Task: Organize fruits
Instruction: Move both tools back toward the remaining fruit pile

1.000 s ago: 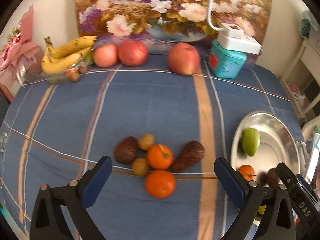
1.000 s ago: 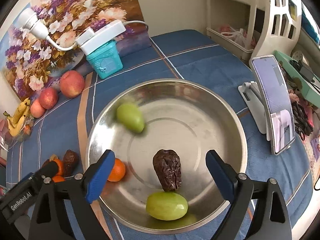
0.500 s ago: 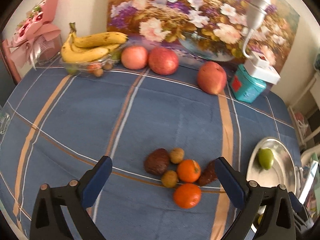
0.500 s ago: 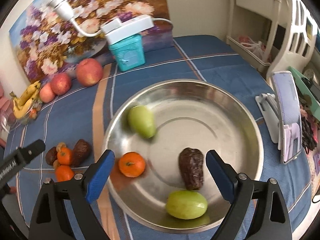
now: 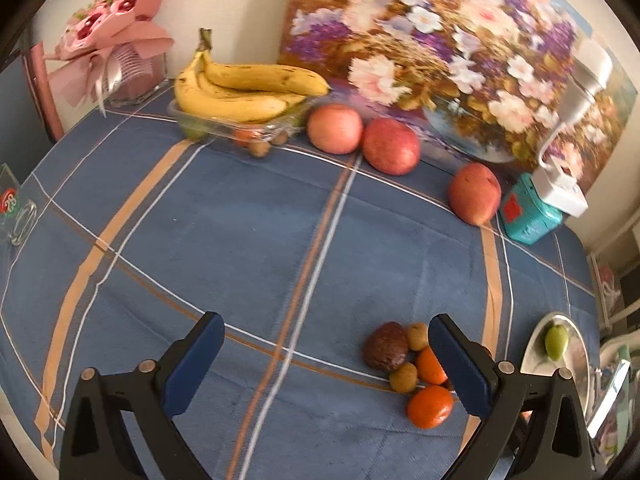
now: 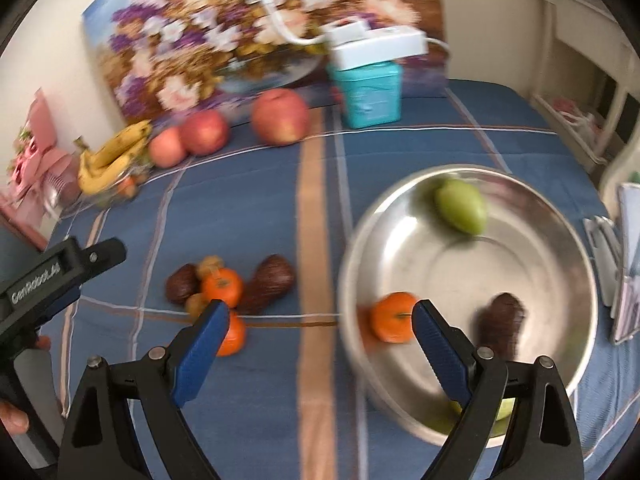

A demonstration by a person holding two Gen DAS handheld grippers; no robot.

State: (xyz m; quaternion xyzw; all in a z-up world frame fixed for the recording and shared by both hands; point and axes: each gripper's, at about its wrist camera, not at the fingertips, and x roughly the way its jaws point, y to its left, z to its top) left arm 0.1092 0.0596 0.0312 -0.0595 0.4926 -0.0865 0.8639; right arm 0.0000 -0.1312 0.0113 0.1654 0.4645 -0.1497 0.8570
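A teal tin (image 5: pixel 530 216) under a white power strip (image 6: pixel 378 46) stands before a floral painting (image 5: pixel 440 48).

Soft, even daylight, no hard shadows. Heavy fisheye bending and black vignette at the corners. Motion blur beyond the right gripper (image 6: pixel 320 322), smearing the steel bowl (image 6: pixel 352 280); mild glare there.

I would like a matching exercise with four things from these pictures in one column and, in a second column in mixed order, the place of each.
Things:
1. green fruit
2. bananas
3. white power strip
4. dark brown fruit

Places:
A. on top of the teal box
B. in the loose cluster on the blue tablecloth
C. inside the steel bowl
D. on the clear plastic tray

Pairs: 1-C, 2-D, 3-A, 4-B
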